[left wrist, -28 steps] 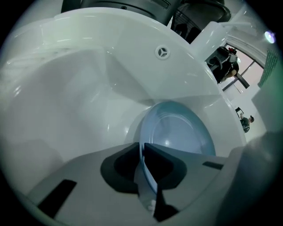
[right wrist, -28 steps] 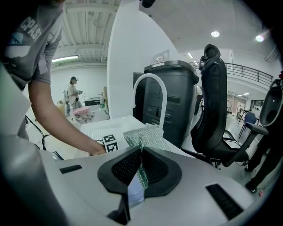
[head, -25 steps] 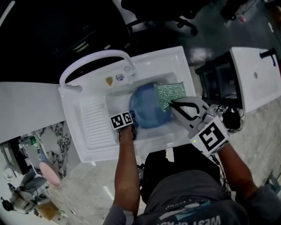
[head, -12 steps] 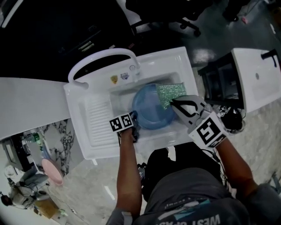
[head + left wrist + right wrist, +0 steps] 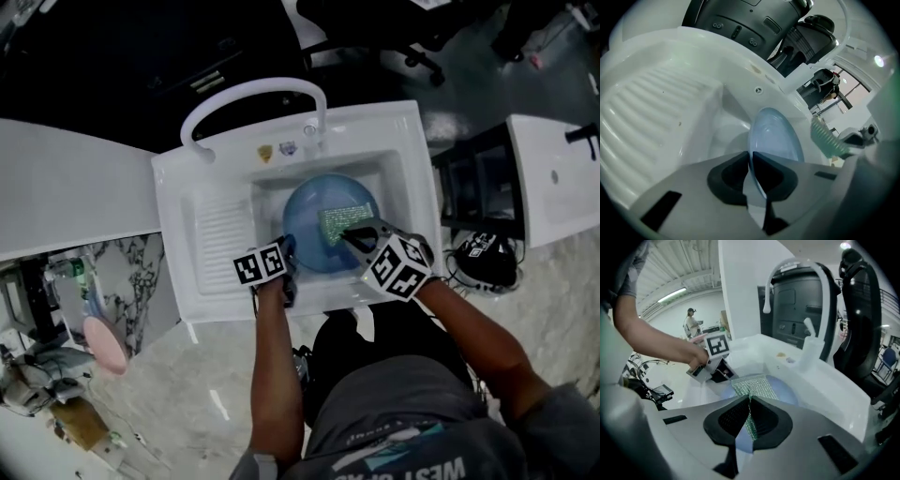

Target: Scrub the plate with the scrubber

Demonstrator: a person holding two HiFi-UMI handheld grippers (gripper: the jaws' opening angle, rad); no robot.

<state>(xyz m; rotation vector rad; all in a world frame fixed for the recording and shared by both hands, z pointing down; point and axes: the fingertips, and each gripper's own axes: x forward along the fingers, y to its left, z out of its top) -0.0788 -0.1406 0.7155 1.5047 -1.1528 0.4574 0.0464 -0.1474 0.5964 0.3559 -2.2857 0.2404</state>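
A white sink point(image 5: 412, 169) with an arched faucet point(image 5: 253, 89), its ribbed drainboard point(image 5: 220, 244) on the left. Marbled floor point(image 5: 187, 375) below, a pink round thing point(image 5: 105, 345) nearby.

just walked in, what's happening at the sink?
A person is washing up with handheld tongs. The left tongs clamp the rim of the blue plate, holding it tilted in the white sink; their jaws just eased open slightly, rim between them. The right tongs pinch the green scrubber and press it on the plate's face.

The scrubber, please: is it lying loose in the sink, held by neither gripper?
No, the right gripper pinches the scrubber over the blue plate.
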